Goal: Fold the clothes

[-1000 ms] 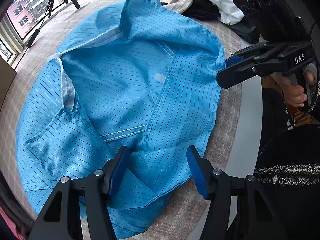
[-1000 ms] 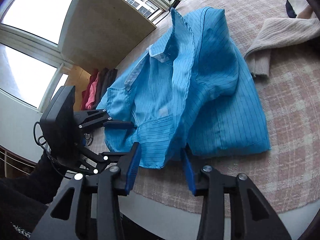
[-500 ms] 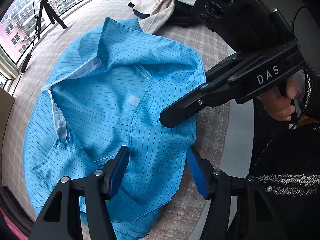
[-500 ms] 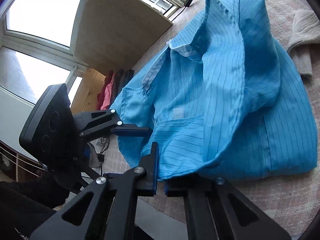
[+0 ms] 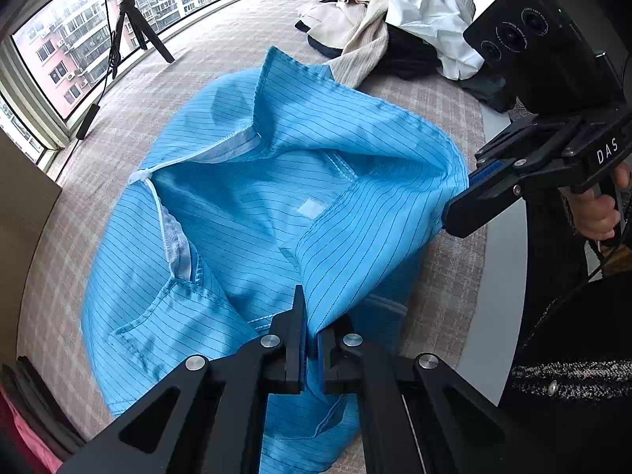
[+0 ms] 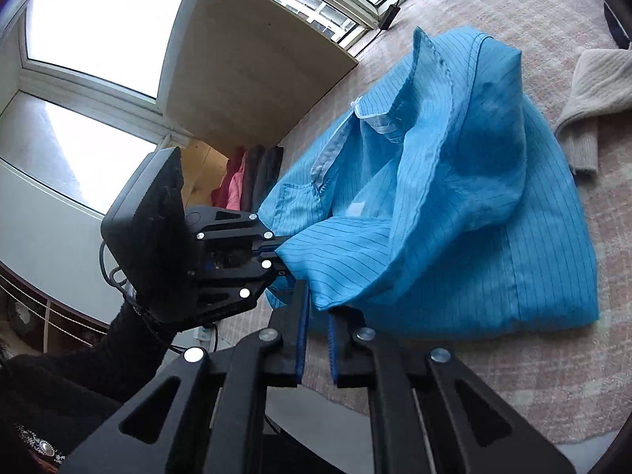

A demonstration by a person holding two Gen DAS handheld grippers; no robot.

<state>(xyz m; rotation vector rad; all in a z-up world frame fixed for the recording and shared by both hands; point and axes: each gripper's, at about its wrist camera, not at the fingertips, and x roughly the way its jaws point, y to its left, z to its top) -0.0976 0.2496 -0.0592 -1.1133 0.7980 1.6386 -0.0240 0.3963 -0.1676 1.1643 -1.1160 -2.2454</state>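
Now left claw (image 5: 312, 339) clamped on blue shirt (image 5: 276, 205), earlier open, right claw (image 6: 316, 339) gripping too.

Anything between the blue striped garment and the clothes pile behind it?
Left wrist view: no gap. A cream knit sleeve trails from the clothes pile to the blue striped garment; bare pink checked cloth lies beside it.

Clothes pile (image 5: 395, 31) apparently blocks beyond; checked cloth (image 5: 189, 67) leftward lies free.
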